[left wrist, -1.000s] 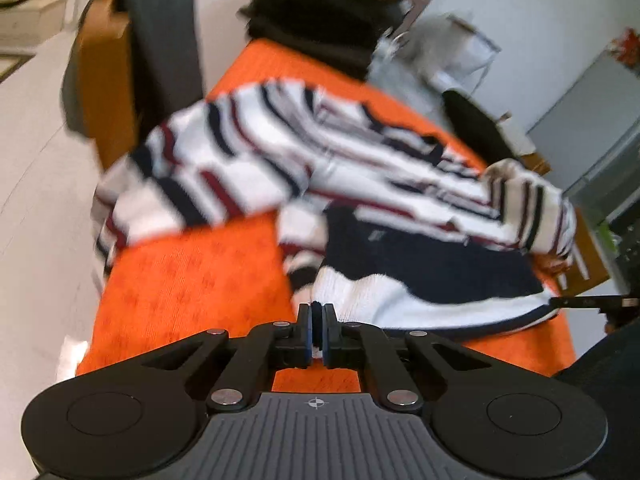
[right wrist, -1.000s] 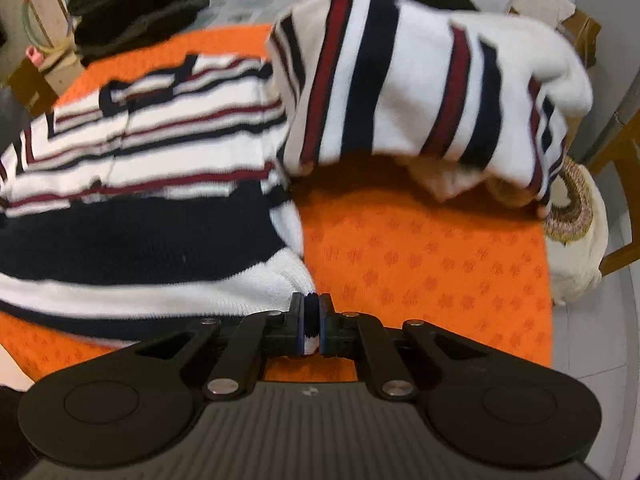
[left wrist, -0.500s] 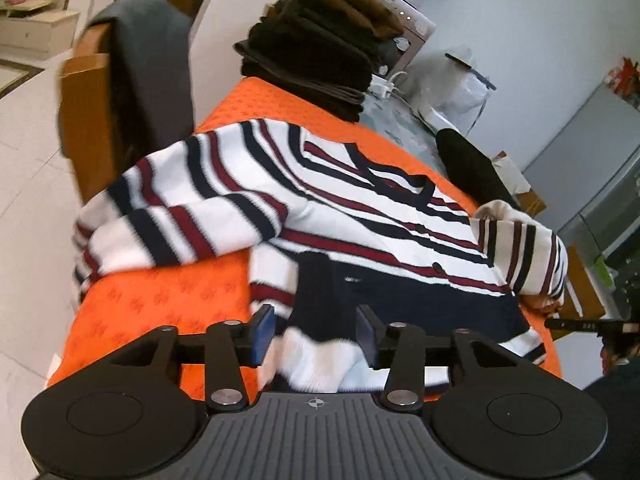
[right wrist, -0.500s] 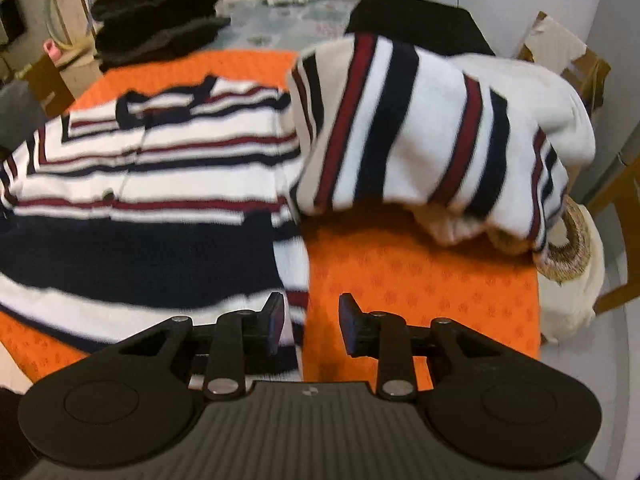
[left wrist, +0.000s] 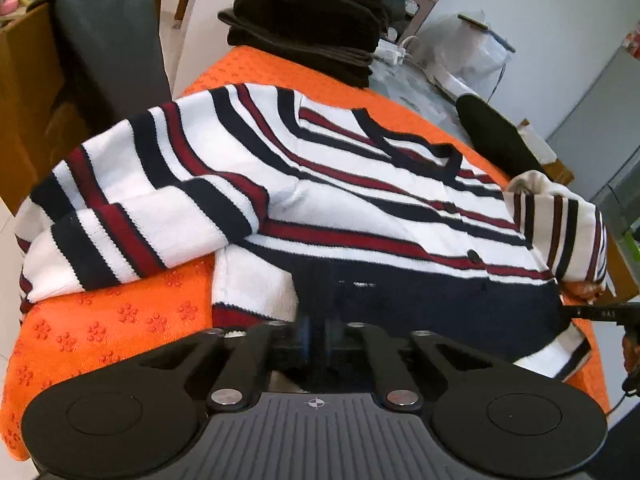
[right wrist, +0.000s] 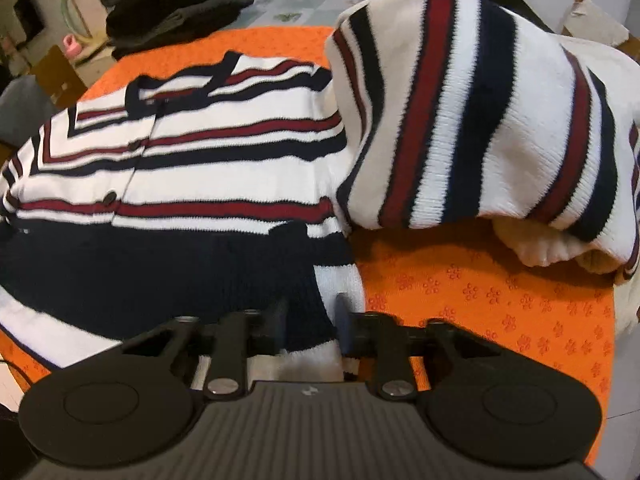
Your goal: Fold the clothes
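Striped cardigan (left wrist: 360,208) flat on orange cloth (left wrist: 120,320); left gripper (left wrist: 316,338) nearly closed, pinching its hem; right gripper (right wrist: 310,326) fingers apart, hem lying between them.

wall (left wrist: 560,20): white | chair (left wrist: 24,80): wooden, grey cloth draped | table cover (left wrist: 100,320): orange | floor (right wrist: 320,4): patterned tile

We find almost nothing legible. In the left wrist view, the black bar (left wrist: 600,313) at the right edge carries small pale characters that look like "045", though they are too small for us to be sure. The left gripper (left wrist: 315,336) body shows only a small crosshair mark, no lettering. In the right wrist view we read no text at all.
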Demonstrator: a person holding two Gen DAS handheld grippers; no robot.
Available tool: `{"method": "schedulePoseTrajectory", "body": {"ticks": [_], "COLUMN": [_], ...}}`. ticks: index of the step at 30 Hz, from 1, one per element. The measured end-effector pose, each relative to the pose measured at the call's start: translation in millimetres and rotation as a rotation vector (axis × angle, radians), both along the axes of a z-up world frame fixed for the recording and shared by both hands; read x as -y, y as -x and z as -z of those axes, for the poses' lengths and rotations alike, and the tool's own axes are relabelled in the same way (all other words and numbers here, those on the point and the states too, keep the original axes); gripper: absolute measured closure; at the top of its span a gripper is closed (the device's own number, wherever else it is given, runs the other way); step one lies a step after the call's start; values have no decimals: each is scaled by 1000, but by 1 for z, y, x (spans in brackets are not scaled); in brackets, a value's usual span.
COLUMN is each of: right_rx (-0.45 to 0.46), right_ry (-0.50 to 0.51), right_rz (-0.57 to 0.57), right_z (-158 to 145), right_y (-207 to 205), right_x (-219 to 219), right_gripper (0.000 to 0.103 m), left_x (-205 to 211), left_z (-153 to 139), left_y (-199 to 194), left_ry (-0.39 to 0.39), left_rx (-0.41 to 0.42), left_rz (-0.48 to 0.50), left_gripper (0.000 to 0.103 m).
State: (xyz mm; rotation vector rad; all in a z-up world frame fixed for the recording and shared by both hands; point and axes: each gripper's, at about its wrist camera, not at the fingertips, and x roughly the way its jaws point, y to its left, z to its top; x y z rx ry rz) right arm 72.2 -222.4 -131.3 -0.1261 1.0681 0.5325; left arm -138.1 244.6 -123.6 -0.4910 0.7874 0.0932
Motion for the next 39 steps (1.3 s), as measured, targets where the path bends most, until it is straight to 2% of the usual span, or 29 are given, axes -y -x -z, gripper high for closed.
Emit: {"method": "schedulePoseTrajectory", "body": {"ticks": [3,5,6,7,10,12,14,16,19,23,24,25,27,30,32,34,37,39], "right_rx": [47,53,44,28,16,12,8,-10,-48,-87,-92,-91,-81,-73,-71,-84,-110,-116], "right_ry": [-32,-44,-38,-24,-9,-2,6,3,-6,-9,-7,-6,1,-27,-41,-35,-12,3], "right_rz": [41,59,62,60,37,19,1,-3,8,29,29,25,28,53,61,64,79,89], "right_z": [-14,-17,-14,-9,-12,-16,-19,-22,-18,-6,-4,-1,-2,-21,-36,-37,-20,-7], "right_y": [1,-2,-4,-6,-1,3,7,13,19,27,28,30,33,37,41,43,44,45], "right_x": [8,11,11,10,12,14,17,22,31,34,33,31,31,37,43,45,44,41], "right_gripper": [98,98,97,96,91,72,68,68,68,68,74,79,92,94,94,94,93,91], "left_x": [-3,-4,-4,-4,-6,-10,-15,-17,-16,-3,-1,1,1,-9,-13,-13,-11,-11], "left_z": [-14,-11,-9,-7,-13,-21,-24,-22,-18,-6,-3,-1,-5,-27,-34,-23,0,4], "left_y": [7,6,4,3,13,26,41,51,61,57,55,54,56,65,69,67,64,63], "left_ry": [-30,-44,-51,-44,4,19,58,86,122,133,123,106,80,80,68,67,75,94], "left_rx": [46,30,17,3,14,29,33,27,16,-14,-29,-48,-58,-20,-30,-72,-142,-135], "left_rz": [-59,-66,-63,-55,-30,-37,-60,-66,-59,9,22,34,37,31,50,54,51,34], "left_gripper": [94,89,80,66,50,47,45,44,44,46,62,95,93,94,94,94,92,89]}}
